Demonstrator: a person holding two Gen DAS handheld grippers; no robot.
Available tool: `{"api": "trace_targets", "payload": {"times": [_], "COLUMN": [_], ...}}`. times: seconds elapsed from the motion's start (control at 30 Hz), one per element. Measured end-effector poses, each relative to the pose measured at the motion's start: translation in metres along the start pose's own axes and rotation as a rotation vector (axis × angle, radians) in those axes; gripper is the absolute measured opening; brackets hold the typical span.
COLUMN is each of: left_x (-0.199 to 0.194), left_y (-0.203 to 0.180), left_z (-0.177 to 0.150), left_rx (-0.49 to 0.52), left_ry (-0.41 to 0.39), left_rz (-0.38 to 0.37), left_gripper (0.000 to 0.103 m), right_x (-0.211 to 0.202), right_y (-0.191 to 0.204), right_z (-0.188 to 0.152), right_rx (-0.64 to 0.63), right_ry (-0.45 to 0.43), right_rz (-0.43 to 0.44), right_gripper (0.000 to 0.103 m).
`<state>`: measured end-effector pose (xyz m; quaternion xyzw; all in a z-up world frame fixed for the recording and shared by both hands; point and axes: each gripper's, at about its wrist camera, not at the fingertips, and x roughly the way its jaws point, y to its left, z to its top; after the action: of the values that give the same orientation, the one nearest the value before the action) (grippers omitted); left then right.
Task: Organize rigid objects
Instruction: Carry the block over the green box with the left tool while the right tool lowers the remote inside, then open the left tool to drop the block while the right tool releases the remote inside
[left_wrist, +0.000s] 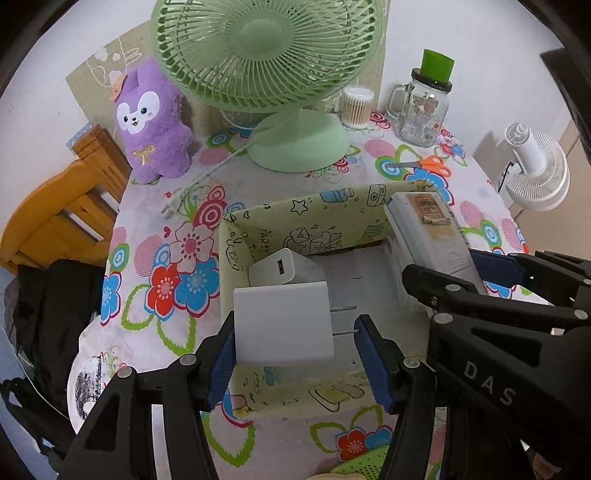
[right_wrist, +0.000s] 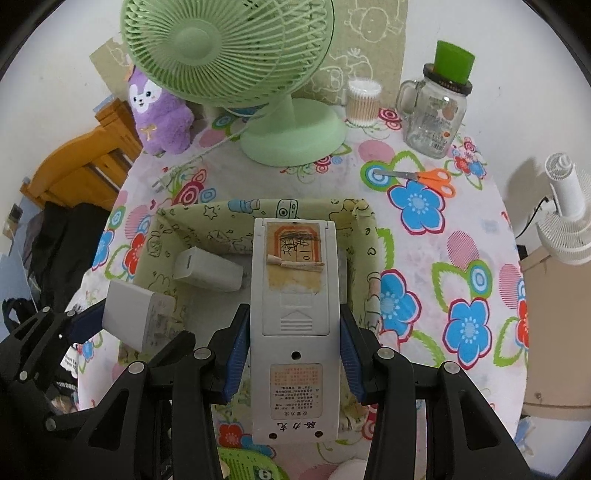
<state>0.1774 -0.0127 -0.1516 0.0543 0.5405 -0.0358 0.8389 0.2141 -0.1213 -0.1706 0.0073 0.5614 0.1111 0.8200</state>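
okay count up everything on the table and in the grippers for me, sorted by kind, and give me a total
Chargers: 2, one held by the left gripper over the box, one lying in the box
Remote control: 1, in the right gripper
Box: 1
Desk fan: 1
Plush toy: 1
Glass mug: 1
Cotton swab tub: 1
Scissors: 1
Total: 9

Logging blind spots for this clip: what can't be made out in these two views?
- Left wrist view: whether the left gripper touches the white plug-in charger on its pronged side; that blue pad looks clear.
- Right wrist view: the floor of the yellow-green patterned box, behind the grey remote control.
- Remote's label print: too small.
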Motion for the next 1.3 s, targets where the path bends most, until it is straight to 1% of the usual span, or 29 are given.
{"api": "trace_targets", "payload": {"times": [0.33,0.43,0.5,0.67,0.7,0.77,0.83,0.87,1.13,1.3], "left_x": [0.017,0.021,0.024,0.026,0.027,0.027,0.027,0.026,0.025,0.027], "left_y": [0.000,-0.002,-0.003,-0.003,-0.003,-0.002,-0.001,0.000,-0.005,-0.012], "left_z": [0.005,0.004,0.004,0.004,0.004,0.004,0.005,0.005,0.008,0.009], "left_rx": [0.007,0.015,0.013,0.014,0.015,0.015,0.014,0.014,0.023,0.039], "left_ry": [0.032,0.040,0.043,0.046,0.048,0.049,0.049,0.048,0.038,0.040], "left_rz": [-0.007,-0.002,-0.005,-0.005,-0.005,-0.002,-0.002,-0.003,-0.028,-0.048], "left_gripper": [0.063,0.063,0.063,0.063,0.063,0.063,0.063,0.063,0.063,0.063], "right_x": [0.029,0.038,0.038,0.039,0.039,0.036,0.032,0.030,0.009,-0.001], "right_y": [-0.002,-0.003,-0.003,0.001,0.000,0.000,0.000,0.000,-0.004,-0.008], "right_z": [0.006,0.006,0.006,0.007,0.007,0.006,0.005,0.004,0.001,-0.002], "right_rx": [0.030,0.045,0.039,0.008,0.013,0.024,0.022,0.018,-0.001,0.002], "right_ry": [0.056,0.081,0.065,0.065,0.068,0.068,0.057,0.051,0.011,-0.004], "right_rz": [0.009,0.025,0.020,0.006,0.020,0.041,0.042,0.042,0.018,0.030], "right_gripper": [0.048,0.048,0.048,0.049,0.051,0.063,0.070,0.071,0.075,0.075]}}
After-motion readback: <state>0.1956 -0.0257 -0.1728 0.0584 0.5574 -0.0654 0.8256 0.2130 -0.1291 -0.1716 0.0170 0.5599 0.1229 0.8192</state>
